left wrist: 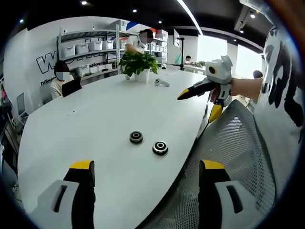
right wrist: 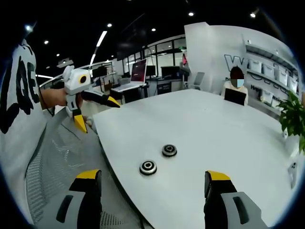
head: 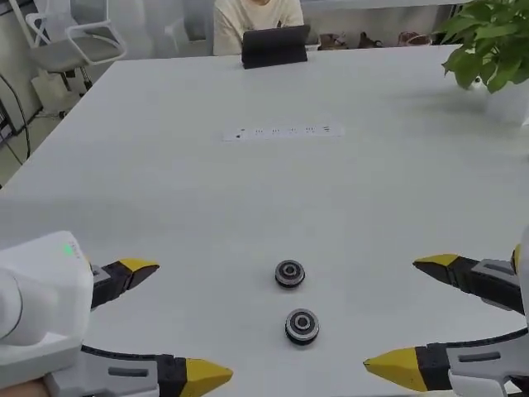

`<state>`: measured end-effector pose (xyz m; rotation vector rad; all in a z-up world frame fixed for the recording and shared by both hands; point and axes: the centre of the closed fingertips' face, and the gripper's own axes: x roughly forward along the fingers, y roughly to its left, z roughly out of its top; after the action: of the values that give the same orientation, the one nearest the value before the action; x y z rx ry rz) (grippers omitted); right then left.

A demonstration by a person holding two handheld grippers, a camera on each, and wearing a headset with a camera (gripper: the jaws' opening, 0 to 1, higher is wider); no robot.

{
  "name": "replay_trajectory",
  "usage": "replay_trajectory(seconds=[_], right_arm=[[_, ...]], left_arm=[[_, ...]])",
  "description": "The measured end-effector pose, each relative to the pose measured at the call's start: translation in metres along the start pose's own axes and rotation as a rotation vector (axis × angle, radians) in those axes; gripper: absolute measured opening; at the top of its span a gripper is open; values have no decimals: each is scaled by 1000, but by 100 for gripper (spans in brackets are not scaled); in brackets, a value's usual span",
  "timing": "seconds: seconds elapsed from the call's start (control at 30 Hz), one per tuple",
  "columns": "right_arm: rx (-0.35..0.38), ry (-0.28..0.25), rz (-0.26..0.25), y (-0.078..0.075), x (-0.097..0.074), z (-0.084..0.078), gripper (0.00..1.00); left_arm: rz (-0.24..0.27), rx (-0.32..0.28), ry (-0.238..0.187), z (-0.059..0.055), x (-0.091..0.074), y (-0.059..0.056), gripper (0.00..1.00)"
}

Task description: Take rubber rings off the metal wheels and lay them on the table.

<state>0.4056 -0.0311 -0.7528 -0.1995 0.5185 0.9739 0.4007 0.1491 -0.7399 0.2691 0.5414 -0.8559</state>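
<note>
White table (head: 248,190) is spread across the head view. A power strip (head: 283,131) is laid flat at upper centre. A dark laptop (head: 275,45) and a seated person (head: 256,16) are seen at the top edge, a plant (head: 488,41) at upper right, an office chair (head: 66,41) at upper left. Two metal wheels are set at lower centre, near each other but apart: upper wheel (head: 289,274), lower wheel (head: 302,326). Black rubber rings (head: 289,329) appear to be still fitted on both, though detail is small. At lower left the left gripper (head: 190,320) is held with jaws spread wide, nothing gripped. At lower right the right gripper (head: 393,313) is held likewise wide and empty. The wheels are flanked by both grippers, well apart from each.
</note>
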Motion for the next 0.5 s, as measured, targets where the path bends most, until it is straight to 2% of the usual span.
replay_trajectory(seconds=[0.4, 0.5], right_arm=[[-6, -7, -1, -3, 1, 3, 89], [-8, -9, 0, -3, 1, 5, 89]], left_arm=[[2, -8, -15, 4, 0, 3, 88], [3, -2, -8, 3, 0, 3, 88]])
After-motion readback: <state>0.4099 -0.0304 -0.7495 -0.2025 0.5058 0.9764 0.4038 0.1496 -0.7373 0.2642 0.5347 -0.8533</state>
